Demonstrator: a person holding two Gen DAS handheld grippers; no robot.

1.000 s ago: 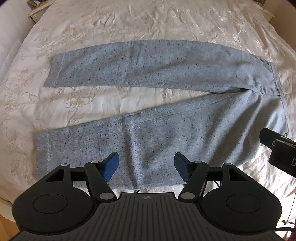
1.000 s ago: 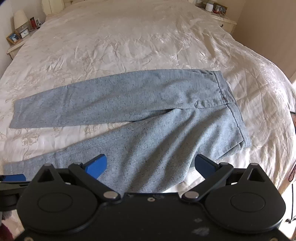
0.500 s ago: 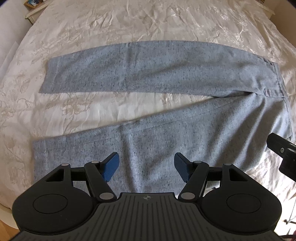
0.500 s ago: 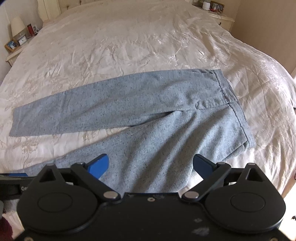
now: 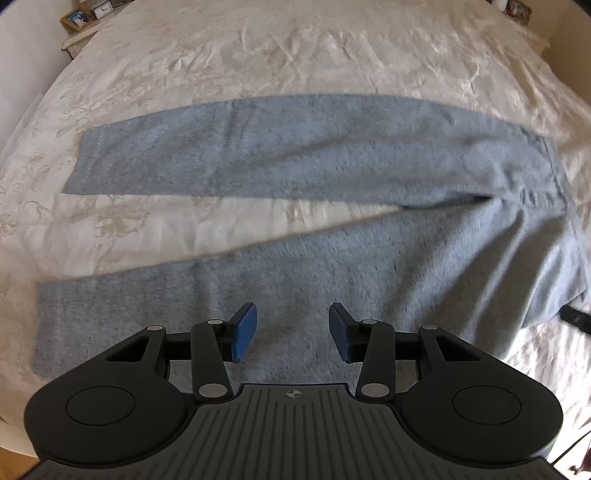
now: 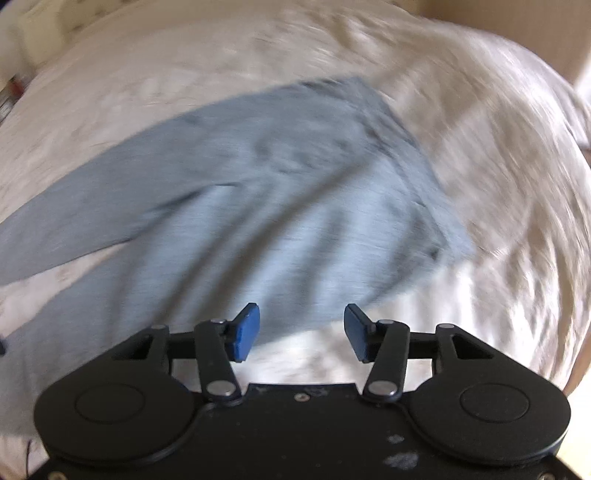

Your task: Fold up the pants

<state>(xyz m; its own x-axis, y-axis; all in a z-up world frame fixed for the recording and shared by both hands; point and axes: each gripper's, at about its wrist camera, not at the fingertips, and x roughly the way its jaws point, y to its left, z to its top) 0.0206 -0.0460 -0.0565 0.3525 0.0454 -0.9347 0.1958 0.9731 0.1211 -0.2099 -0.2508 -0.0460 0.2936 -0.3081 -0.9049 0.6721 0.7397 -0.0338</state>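
- The pants (image 5: 332, 206) — pale grey-blue, speckled knit — lie flat on the bed (image 5: 295, 55), which is covered by a cream floral spread.
- In the left wrist view the two legs run out to the left and splay apart, with a wedge of bedspread showing between them; the waistband sits at the right.
- The left gripper (image 5: 293, 332) hangs over the nearer leg, roughly midway along its length. Its blue fingers (image 5: 245, 330) stand well apart with only fabric seen between them — nothing is held.
- Whether those fingers touch the cloth cannot be told from this angle.
- The right wrist view is heavily motion-blurred. It shows the pants (image 6: 277, 192) with the waistband toward the right and the legs trailing off to the left.
- The right gripper (image 6: 301, 332) sits over the near edge of the pants' upper part, where grey cloth meets bedspread. Its blue fingers (image 6: 247, 330) are spread wide and grasp nothing.
- A dark piece of the right gripper shows at the right edge of the left wrist view, just beside the hip of the pants.
- A nightstand (image 5: 79, 26) with a framed picture stands at the far left corner of the bed.
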